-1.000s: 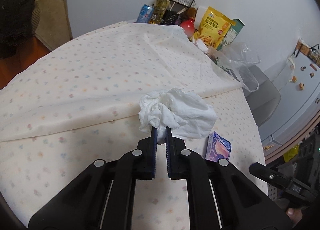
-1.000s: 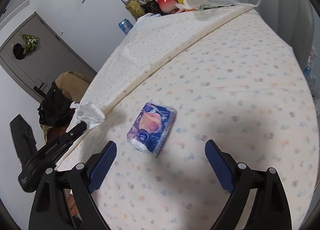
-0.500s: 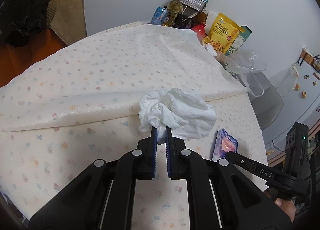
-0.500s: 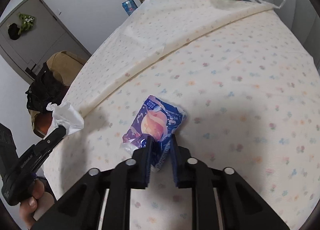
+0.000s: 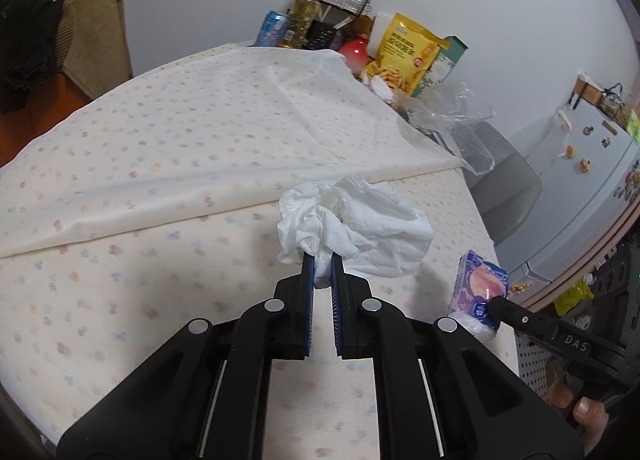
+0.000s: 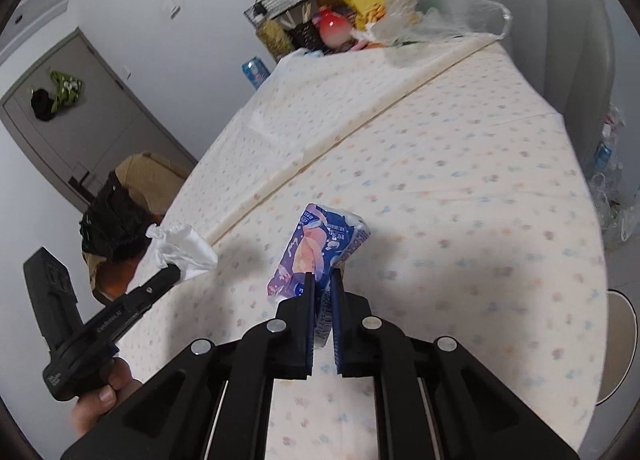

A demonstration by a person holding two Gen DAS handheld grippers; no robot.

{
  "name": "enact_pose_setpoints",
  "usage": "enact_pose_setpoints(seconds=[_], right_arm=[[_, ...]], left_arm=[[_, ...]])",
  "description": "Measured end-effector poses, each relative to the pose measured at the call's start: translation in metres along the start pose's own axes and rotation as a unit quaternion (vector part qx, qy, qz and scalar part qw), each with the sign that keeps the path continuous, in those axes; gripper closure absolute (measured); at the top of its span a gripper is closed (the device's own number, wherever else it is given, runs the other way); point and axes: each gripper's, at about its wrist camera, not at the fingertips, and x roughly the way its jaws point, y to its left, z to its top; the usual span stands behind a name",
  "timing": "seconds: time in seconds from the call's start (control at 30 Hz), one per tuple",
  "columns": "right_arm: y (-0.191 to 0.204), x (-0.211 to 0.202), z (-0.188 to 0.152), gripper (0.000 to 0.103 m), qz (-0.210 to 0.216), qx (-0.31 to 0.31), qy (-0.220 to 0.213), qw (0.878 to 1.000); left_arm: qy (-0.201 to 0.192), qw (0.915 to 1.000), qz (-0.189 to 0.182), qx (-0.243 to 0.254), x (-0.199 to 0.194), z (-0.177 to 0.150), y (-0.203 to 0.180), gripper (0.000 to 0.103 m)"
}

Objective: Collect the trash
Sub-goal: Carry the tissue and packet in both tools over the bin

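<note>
You are holding trash in both hands. Your left gripper [image 5: 321, 260] is pinching the tissue [image 5: 356, 228] by its lower folds, so the crumpled bulk is billowing above the fingers, lifted off the tablecloth [image 5: 160, 164]. Your right gripper [image 6: 323, 280] is clamping the wrapper [image 6: 316, 256] at its lower end, jaws nearly together, leaving the printed face tilting upward clear of the cloth. Gripping each piece at an edge is probably keeping it easy to drop cleanly later. No bin is showing in either view, so you are likely carrying both away next. The snacks [image 5: 408, 52] by the wall are sitting well apart, looking like groceries rather than trash.
</note>
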Motion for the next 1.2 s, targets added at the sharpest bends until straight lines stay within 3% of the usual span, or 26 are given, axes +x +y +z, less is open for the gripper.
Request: enact_pose_setpoints(seconds=[0.67,1.2], right_arm=[[-0.108,-0.107,-0.014,0.095,-0.036,0.093,-0.081,0.992],[-0.217,-0.164,-0.042,0.095,-0.084,0.182,-0.125,0.972]], left_arm=[[0.03,0.9925,-0.071,0.095,0.023,-0.027,-0.123,0.095],[0.074,0.9799,-0.099,0.157,0.063,-0.058,-0.211,0.095]])
